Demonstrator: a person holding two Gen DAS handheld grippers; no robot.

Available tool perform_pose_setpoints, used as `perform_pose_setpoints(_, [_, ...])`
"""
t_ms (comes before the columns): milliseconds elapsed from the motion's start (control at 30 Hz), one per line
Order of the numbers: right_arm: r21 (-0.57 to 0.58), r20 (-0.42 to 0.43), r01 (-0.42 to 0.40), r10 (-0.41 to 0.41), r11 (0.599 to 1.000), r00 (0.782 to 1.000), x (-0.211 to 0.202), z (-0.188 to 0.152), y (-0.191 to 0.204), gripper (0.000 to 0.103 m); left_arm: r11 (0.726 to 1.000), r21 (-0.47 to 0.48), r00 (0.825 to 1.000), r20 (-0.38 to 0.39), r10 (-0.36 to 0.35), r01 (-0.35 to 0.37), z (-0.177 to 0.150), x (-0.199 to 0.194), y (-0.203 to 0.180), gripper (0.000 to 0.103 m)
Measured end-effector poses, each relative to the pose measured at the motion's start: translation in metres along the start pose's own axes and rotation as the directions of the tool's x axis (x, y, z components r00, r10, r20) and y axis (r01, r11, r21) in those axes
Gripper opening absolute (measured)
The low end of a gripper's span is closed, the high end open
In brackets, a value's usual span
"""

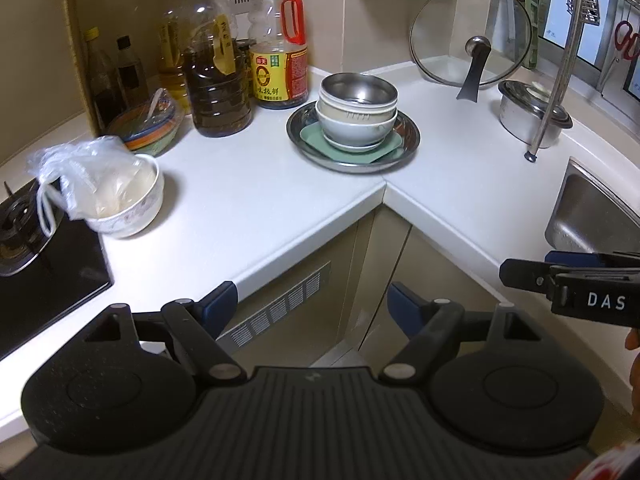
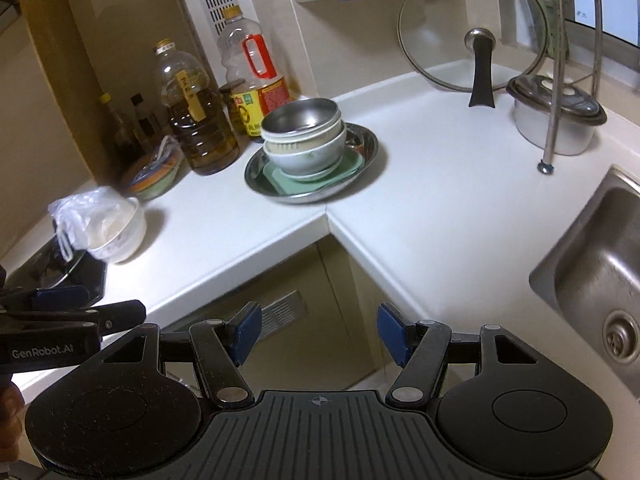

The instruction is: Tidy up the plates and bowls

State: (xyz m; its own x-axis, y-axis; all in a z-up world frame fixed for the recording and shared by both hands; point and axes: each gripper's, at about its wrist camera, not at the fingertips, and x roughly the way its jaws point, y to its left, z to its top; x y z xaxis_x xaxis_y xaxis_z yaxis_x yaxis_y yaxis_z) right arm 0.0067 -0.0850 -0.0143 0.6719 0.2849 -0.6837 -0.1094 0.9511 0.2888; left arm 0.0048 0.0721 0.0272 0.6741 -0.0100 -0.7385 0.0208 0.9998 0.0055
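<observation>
On the white corner counter (image 1: pixel 256 196) (image 2: pixel 420 200) stands a round steel plate (image 1: pixel 404 146) (image 2: pixel 364 148). It carries a green square plate (image 1: pixel 390 148) (image 2: pixel 286 186) and a stack of bowls (image 1: pixel 358 124) (image 2: pixel 306 148), pale grey below and a steel bowl (image 1: pixel 358 90) (image 2: pixel 302 116) on top. My left gripper (image 1: pixel 312 306) (image 2: pixel 86 304) hangs open in front of the counter edge, well short of the stack, nothing between its fingers. The right gripper (image 2: pixel 318 330) (image 1: pixel 524 270) is also open and empty, off the edge beside it.
Oil and sauce bottles (image 1: pixel 218 80) (image 2: pixel 200 116) line the back left. A white bowl with a plastic bag (image 1: pixel 116 196) (image 2: pixel 112 232) sits by the stove (image 1: pixel 36 264). A glass lid (image 1: pixel 472 36) (image 2: pixel 472 32), a lidded pot (image 1: pixel 532 114) (image 2: pixel 556 116) and the sink (image 1: pixel 596 216) (image 2: pixel 596 272) are right.
</observation>
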Motion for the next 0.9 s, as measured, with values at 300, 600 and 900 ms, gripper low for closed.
perform_pose_setpoints(300, [-0.038, -0.014, -0.035, 0.035, 0.999, 0.999, -0.019, -0.017, 0.02, 0.064, 1.0, -0.018, 1.0, -0.01, -0.016, 0.016, -0.018, -0.017, -0.005, 0.081])
perform_pose_setpoints(600, [-0.053, -0.024, -0.045, 0.044, 0.998, 0.999, -0.023, -0.018, 0.006, 0.064, 0.999, -0.031, 1.0, -0.003, -0.01, 0.01, -0.016, -0.022, -0.022, 0.081])
perform_pose_setpoints(900, [-0.054, -0.026, -0.062, 0.061, 0.997, 0.998, -0.024, -0.014, -0.011, 0.064, 0.999, -0.034, 1.0, 0.001, -0.004, 0.004, -0.012, -0.021, -0.04, 0.081])
